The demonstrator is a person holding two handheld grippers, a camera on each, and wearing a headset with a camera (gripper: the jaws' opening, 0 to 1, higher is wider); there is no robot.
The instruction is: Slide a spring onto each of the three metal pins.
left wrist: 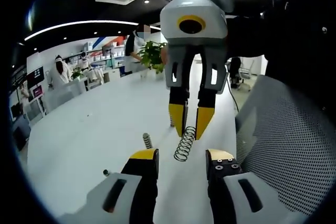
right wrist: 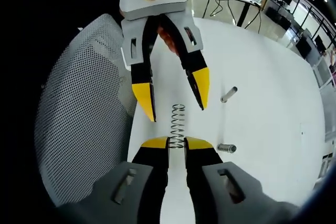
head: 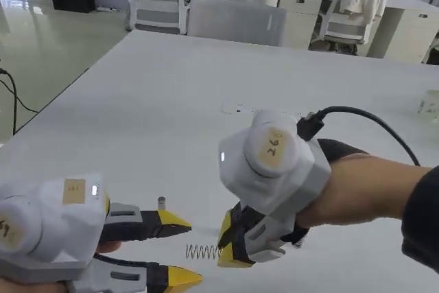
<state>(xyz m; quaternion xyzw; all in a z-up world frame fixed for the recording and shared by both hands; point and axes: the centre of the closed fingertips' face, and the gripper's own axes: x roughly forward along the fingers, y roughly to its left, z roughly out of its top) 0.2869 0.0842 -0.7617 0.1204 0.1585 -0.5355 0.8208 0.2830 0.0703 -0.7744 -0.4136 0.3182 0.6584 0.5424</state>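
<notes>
My right gripper (head: pixel 225 245) (right wrist: pixel 177 142) is shut on one end of a thin wire spring (head: pixel 203 252) (right wrist: pixel 177 121). The spring sticks out towards my left gripper (head: pixel 184 250) (left wrist: pixel 182 156), which is open, its yellow tips either side of the spring's free end (left wrist: pixel 184 145) without touching it. In the left gripper view the right gripper (left wrist: pixel 191 119) reaches in from above. A short bare metal pin (head: pixel 162 202) (right wrist: pixel 229 94) stands on the white table (head: pixel 171 114), just beyond the left gripper. Another pin (right wrist: pixel 227 148) (left wrist: pixel 147 140) appears to carry a coil.
The white table runs far ahead and to the right. Grey mesh chairs (head: pixel 233 22) stand at its far edge, and a mesh chair seat (right wrist: pixel 79 119) is below its near edge. A cable (head: pixel 370 118) trails from the right gripper. People stand in the background (left wrist: pixel 134 45).
</notes>
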